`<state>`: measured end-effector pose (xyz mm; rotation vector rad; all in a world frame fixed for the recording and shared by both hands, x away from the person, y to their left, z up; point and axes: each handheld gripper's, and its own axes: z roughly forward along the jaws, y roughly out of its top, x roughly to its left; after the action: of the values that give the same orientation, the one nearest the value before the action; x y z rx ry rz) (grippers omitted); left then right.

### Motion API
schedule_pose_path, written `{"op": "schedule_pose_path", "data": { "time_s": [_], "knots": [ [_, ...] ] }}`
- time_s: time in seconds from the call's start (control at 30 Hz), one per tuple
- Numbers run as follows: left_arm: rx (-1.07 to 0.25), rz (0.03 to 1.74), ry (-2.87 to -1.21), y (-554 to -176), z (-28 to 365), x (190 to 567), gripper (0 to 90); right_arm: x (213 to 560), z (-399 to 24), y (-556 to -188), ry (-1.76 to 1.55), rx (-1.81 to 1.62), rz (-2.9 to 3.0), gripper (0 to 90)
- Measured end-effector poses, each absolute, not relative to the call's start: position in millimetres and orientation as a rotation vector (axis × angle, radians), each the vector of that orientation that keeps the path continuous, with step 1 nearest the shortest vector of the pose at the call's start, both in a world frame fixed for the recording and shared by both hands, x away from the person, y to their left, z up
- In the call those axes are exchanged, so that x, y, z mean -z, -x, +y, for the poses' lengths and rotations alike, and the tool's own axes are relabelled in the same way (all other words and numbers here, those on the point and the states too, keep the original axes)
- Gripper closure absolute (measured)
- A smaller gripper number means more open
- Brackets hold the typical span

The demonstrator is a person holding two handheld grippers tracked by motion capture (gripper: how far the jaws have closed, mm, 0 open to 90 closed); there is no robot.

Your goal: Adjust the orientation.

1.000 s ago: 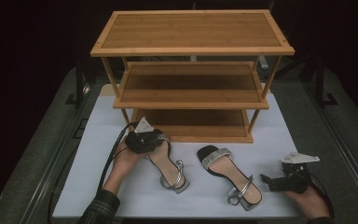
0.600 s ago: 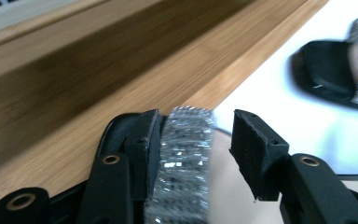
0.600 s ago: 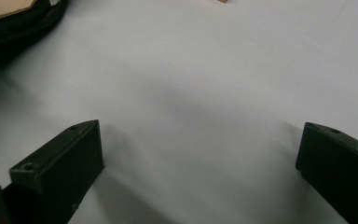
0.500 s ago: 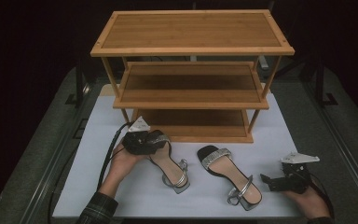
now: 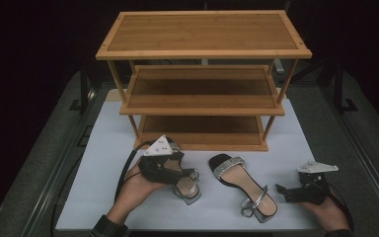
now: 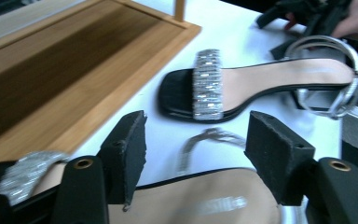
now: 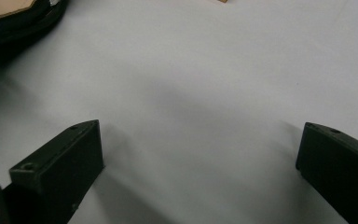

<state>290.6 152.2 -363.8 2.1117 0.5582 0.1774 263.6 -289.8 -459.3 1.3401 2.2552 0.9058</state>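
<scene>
The left gripper [image 5: 177, 174] has just been opening, jaws apart above the left sandal [image 5: 186, 183], which now lies released on the white mat in front of the rack [image 5: 203, 79]. Two sandals, the second [image 5: 242, 183] beside it. The right gripper [image 5: 287, 191] rests open, empty.

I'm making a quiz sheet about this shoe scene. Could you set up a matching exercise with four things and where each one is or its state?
Things:
1. left gripper
2. right gripper
3. right sandal
4. wooden rack

Places or states:
A. stands at the back of the white mat, shelves bare
B. lies flat on the mat between the two hands
C. jaws apart over bare white mat
D. jaws open over the left sandal

Pairs: 1-D, 2-C, 3-B, 4-A
</scene>
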Motion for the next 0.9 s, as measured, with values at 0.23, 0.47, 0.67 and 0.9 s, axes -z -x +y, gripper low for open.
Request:
{"op": "schedule_pose_path", "data": {
  "time_s": [0.23, 0.47, 0.67, 0.9],
  "knots": [
    [-0.149, 0.579, -2.146, -289.1, 132.3, 379.3, 32.8, 459.4, -289.8, -263.6, -1.34, -0.906, 2.255, 0.0],
    [-0.102, 0.59, -2.204, -295.7, 122.3, 400.1, 35.5, 459.4, -289.9, -263.7, -1.339, -0.906, 2.255, 0.0],
    [-0.091, 0.571, -2.235, -296.9, 122.6, 404.0, 60.5, 459.4, -289.8, -263.6, -1.34, -0.906, 2.255, 0.0],
    [-0.085, 0.54, -2.268, -294.5, 121.4, 402.3, 84.4, 459.4, -289.8, -263.6, -1.34, -0.906, 2.255, 0.0]
  ]
}}
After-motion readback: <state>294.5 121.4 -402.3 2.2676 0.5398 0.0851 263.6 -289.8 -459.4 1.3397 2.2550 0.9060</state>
